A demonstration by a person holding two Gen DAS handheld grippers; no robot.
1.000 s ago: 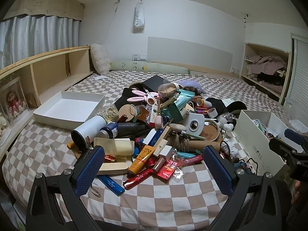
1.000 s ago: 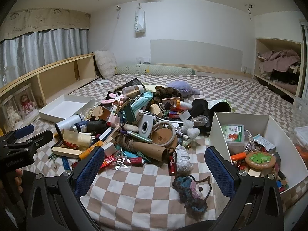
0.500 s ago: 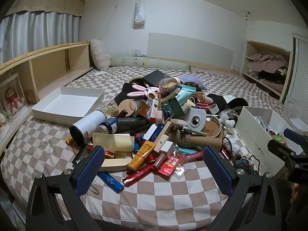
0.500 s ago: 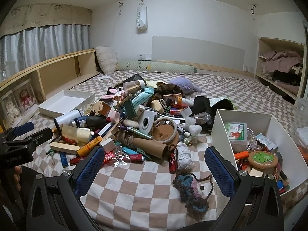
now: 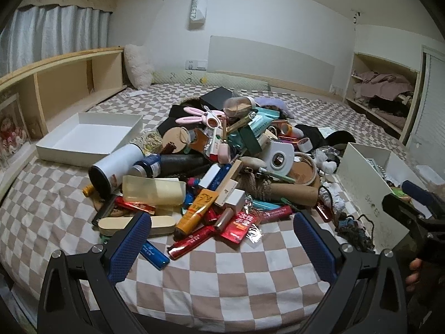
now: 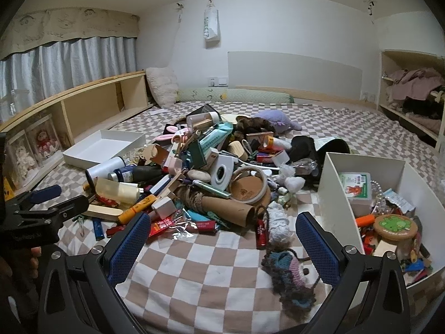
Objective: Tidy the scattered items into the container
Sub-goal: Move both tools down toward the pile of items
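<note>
A heap of scattered items (image 5: 222,167) (image 6: 200,175) covers the middle of a checkered bed: tubes, bottles, tape rolls, a cardboard tube, packets. A white container (image 6: 361,183) (image 5: 367,172) at the right holds several small things. My left gripper (image 5: 222,239) hangs open above the bed's near edge, just short of red packets (image 5: 242,222) and an orange tube (image 5: 197,208). My right gripper (image 6: 222,239) is open too, with nothing between its fingers; a knitted pouch (image 6: 286,270) lies near its right finger.
A shallow white tray (image 5: 83,136) (image 6: 103,147) sits at the bed's left. Wooden shelving (image 6: 91,105) runs along the left wall, a clothes shelf (image 6: 411,91) at the right. A white pillow (image 5: 137,66) rests at the bed's head. A hand (image 5: 414,270) holds the other gripper.
Both views have tilted and crept slightly closer to the heap. Both grippers stay open and nothing in the pile has moved.
</note>
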